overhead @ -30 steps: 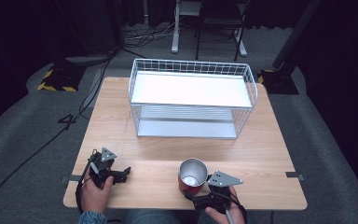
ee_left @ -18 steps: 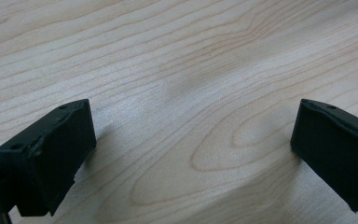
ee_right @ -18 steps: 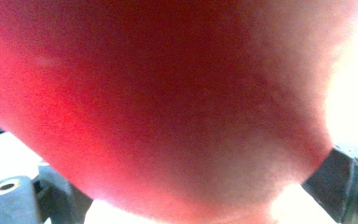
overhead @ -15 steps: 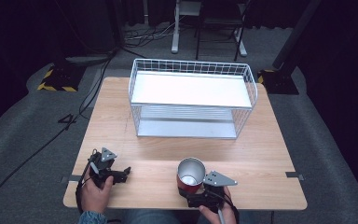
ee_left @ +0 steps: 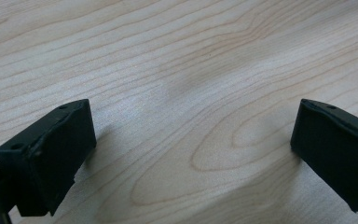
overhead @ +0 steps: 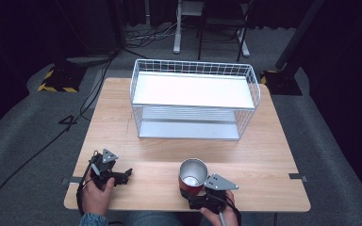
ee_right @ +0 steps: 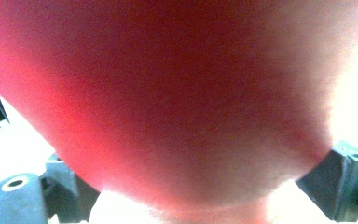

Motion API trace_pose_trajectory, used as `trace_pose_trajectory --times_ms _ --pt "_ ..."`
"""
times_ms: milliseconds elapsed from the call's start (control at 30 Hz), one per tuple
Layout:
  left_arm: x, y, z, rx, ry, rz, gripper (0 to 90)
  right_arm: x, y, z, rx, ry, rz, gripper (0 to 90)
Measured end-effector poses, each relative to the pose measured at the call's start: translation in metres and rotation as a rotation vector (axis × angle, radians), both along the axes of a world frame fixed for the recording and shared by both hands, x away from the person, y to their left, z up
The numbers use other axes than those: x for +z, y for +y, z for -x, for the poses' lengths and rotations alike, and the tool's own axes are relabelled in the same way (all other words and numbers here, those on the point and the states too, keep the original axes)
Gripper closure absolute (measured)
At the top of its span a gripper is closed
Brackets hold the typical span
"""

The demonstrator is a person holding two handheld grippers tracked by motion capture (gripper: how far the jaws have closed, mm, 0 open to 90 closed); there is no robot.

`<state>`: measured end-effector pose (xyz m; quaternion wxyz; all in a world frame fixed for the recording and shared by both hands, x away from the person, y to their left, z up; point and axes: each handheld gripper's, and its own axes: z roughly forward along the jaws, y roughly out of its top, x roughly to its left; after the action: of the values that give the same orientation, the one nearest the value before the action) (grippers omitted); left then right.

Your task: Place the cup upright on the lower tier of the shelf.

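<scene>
Since a second ago the red cup (overhead: pixel 192 177) has slid slightly back toward the near edge of the wooden table (overhead: pixel 273 155), along with our right gripper (overhead: pixel 194 192); we judge it is gripped and about to be lifted, perhaps toward the white wire rack (overhead: pixel 195 99) well beyond it. In the right gripper view the cup's red wall (ee_right: pixel 177 102) sits between the jaws, which pinch it. Our left gripper (overhead: pixel 122 175) has not moved: it rests on the table, jaws spread wide, holding nothing.
</scene>
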<state>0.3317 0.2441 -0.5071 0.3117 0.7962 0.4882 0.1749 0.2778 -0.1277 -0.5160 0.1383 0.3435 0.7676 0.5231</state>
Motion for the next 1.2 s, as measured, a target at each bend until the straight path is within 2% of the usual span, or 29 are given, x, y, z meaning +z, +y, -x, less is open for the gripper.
trace_pose_trajectory --times_ms 267,400,533,567,900,933,1200 --pt "0.000 0.000 0.000 0.000 0.000 0.000 0.3 0.000 0.001 0.001 -0.006 -0.008 0.014 14.3" --pt "0.000 0.000 0.000 0.000 0.000 0.000 0.3 0.001 0.002 0.003 -0.011 -0.029 0.023 15.2" --pt "0.000 0.000 0.000 -0.001 0.001 -0.001 0.2 0.001 0.002 0.003 -0.005 -0.043 0.024 16.0" --pt "0.000 0.000 0.000 -0.001 0.000 -0.001 0.3 0.002 0.002 0.005 0.002 -0.059 0.025 17.1" --pt "0.000 0.000 0.000 -0.001 0.001 -0.001 0.2 0.005 0.006 0.007 0.021 -0.080 0.022 17.3" --pt "0.000 0.000 0.000 -0.001 0.001 -0.001 0.2 0.008 0.007 0.007 0.023 -0.098 0.020 17.3" --pt "0.000 0.000 0.000 0.000 0.000 0.000 0.2 0.023 0.016 0.001 0.044 -0.124 0.008 17.3"
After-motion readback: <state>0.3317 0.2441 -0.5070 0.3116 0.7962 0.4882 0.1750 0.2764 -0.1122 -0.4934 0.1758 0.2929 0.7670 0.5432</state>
